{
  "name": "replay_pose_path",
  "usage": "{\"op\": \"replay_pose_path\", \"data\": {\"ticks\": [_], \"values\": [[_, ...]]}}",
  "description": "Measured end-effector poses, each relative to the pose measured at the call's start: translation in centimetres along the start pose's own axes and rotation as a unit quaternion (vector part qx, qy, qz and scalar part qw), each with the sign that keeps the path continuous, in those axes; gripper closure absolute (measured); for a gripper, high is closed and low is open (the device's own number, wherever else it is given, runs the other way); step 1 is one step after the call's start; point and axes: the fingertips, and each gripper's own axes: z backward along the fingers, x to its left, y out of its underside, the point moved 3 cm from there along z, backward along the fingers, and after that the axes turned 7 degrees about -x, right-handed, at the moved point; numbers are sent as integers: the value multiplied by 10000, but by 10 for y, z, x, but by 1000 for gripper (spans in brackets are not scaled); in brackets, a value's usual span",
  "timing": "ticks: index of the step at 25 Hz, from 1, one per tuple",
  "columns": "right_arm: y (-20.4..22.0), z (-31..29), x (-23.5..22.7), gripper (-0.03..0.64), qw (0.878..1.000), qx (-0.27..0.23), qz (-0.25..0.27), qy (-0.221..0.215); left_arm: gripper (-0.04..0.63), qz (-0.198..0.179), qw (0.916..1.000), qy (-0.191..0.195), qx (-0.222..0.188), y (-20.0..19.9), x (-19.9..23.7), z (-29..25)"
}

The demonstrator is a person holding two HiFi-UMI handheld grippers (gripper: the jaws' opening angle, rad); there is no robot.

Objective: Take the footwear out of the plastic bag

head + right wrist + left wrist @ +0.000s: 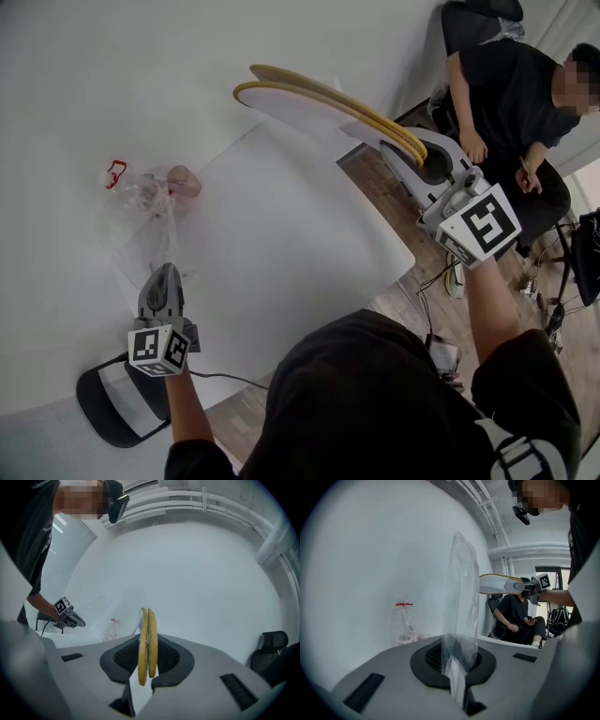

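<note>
- Left gripper [166, 274] is clamped shut on the clear plastic bag [461, 597], at the near edge of the white table [281, 234].
- Right gripper [424, 157] pinches two yellow-edged slippers [319, 98] sole to sole; they are raised, outside the bag and well apart from it.

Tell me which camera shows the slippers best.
The head view: both flat, yellow-edged slippers show along their length, held together in the right tool. The right gripper view shows only their edges end-on between its jaws; the left gripper view shows them small and far off.
</note>
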Motion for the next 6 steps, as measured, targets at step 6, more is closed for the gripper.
{"op": "replay_pose_path", "data": {"ticks": [6], "values": [[1,-4,-5,548,10000,41,21,-44,574,-15,10000,55,-1,-2,-2,-4]]}}
